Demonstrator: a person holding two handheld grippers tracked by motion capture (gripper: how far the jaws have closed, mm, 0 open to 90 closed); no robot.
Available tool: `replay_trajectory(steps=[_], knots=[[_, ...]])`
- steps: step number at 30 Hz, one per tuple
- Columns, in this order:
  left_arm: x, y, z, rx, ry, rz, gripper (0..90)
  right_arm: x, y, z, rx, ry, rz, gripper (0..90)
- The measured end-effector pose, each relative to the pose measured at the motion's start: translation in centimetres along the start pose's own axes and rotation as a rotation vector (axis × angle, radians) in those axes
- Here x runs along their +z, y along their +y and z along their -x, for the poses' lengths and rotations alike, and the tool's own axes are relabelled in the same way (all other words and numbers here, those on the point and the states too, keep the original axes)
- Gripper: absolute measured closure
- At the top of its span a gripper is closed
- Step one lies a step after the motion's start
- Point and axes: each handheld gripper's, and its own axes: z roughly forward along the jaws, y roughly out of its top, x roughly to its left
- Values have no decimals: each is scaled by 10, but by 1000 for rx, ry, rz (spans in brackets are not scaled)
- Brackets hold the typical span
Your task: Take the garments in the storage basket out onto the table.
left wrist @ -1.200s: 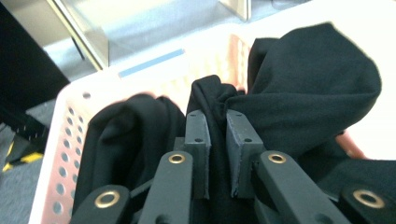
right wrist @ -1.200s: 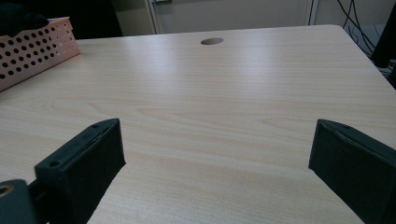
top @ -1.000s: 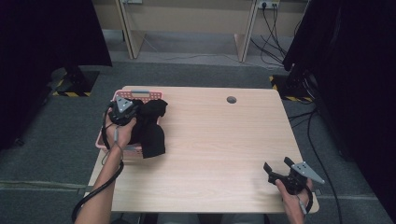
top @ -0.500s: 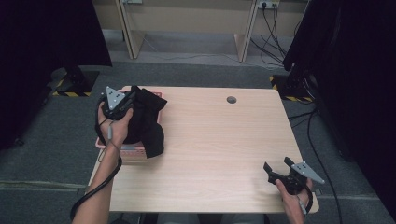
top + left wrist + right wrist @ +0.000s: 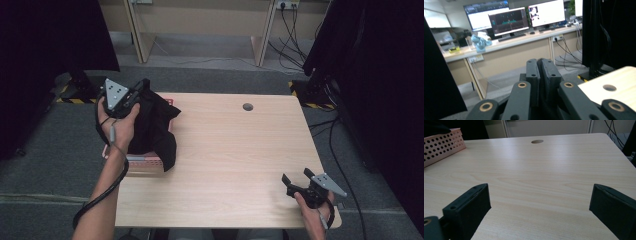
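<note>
A black cloth point(image 5: 156, 131) hangs over the pink perforated basket point(image 5: 145, 163) at the table's left edge. Its upper end is drawn up to my left gripper point(image 5: 144, 86), which is raised above the basket's far side. The jaws have just been closing further on the cloth, and in the left gripper view the left gripper point(image 5: 540, 68) shows its pads pressed together. My right gripper point(image 5: 290, 183) rests at the table's near right corner. In the right gripper view it point(image 5: 540, 202) stands open over bare wood, with nothing between its fingers.
The light wooden table point(image 5: 240, 150) has a round cable hole point(image 5: 247, 106) near its far edge. The basket's wall point(image 5: 441, 145) shows at the far left of the right gripper view. Dark curtains stand at both sides, and desks with monitors point(image 5: 509, 21) lie beyond.
My left hand has risen and drawn the black cloth up out of the basket. The right gripper has stayed where it was.
</note>
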Motion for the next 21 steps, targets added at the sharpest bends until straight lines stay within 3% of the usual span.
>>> replay_trajectory(steps=[2,4,7,10,13,14,16,17,21], knots=[[0,4,0,17,-10,-4,842,0,0,0,0,1,0,32],[2,5,-1,0,-17,-7,842,0,0,-1,-3,2,0,32],[1,6,-1,8,-9,5,844,0,0,-1,-3,3,1,32],[-1,12,2,46,-5,11,844,1,0,-1,-2,3,-1,32],[-3,21,1,25,-21,33,844,2,0,-2,-8,4,-6,32],[-4,33,1,46,-21,47,844,2,0,-3,-11,6,-7,32],[-4,33,1,46,-21,47,844,5,1,-6,-19,19,-14,32],[-5,43,1,43,-28,64,844,5,1,-6,-19,19,-14,32],[-5,52,0,43,-30,75,844,8,3,-11,-36,27,-16,32]])
